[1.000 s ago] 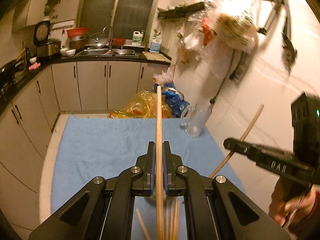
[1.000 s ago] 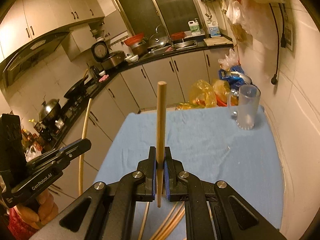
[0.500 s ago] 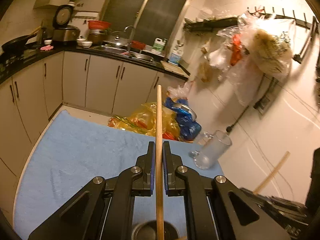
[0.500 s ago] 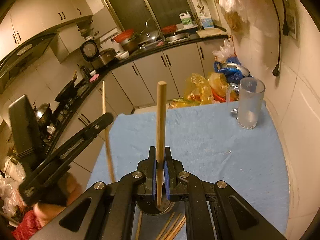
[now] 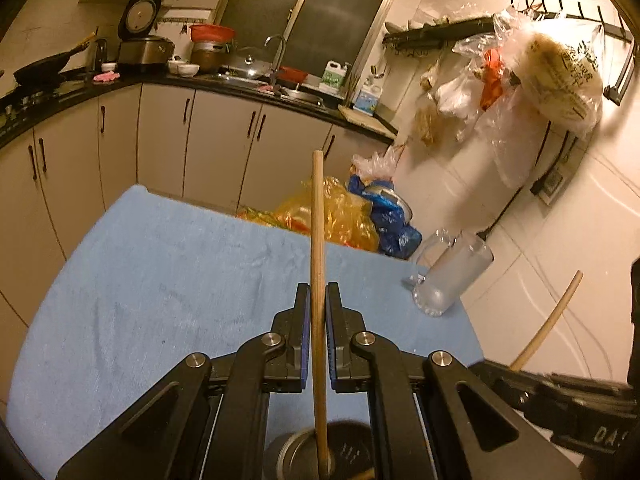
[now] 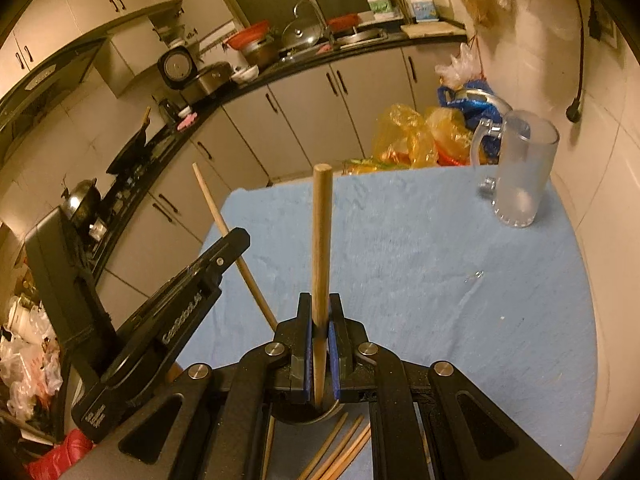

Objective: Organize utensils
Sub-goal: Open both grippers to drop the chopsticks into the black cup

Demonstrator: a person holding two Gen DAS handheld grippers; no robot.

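Left claw (image 5: pixel 317 316) pinches a wooden chopstick (image 5: pixel 317 240) between its blue pads, stick nearly upright, top end poking up toward 12 o'clock; lower end dips into a round metal holder (image 5: pixel 294 454) at 6 o'clock of the left wrist view, right under the claw. Whether the tip touches the holder's bottom can't be told

Right claw (image 6: pixel 320 320) is pressed together on a second chopstick (image 6: pixel 321 240), also upright, lower end at the rim of the same holder (image 6: pixel 320 418), seen as a metal arc just below the pads. Loose chopsticks (image 6: pixel 340 448) lie fanned on the desk at 6 o'clock, just beside the holder

In the right wrist view the left claw (image 6: pixel 236 240) comes in from 9 o'clock, black body lettered, its chopstick (image 6: pixel 228 240) slanting from 11 o'clock down toward the middle. In the left wrist view the right claw's body (image 5: pixel 560 396) sits at 4 o'clock with its chopstick (image 5: pixel 548 324) angling up to 2 o'clock

Desk covered by a blue cloth (image 6: pixel 440 260), a few tiny specks on it. Frosted glass mug (image 6: pixel 520 172) with handle stands upright at 2 o'clock of the right view, near the far desk corner, well apart from both claws; same mug (image 5: pixel 452 276) at 3 o'clock of the left view

Past the desk's far edge: yellow plastic bags (image 6: pixel 416 140) and a blue bag (image 5: pixel 388 216). Beyond, pale kitchen cabinets (image 5: pixel 216 140), sink with tap (image 5: pixel 280 60), rice cooker (image 5: pixel 144 44) with lid up, wok (image 5: pixel 44 68) at 10 o'clock. Plastic bags (image 5: pixel 540 68) hang from a wall rack at 1 o'clock
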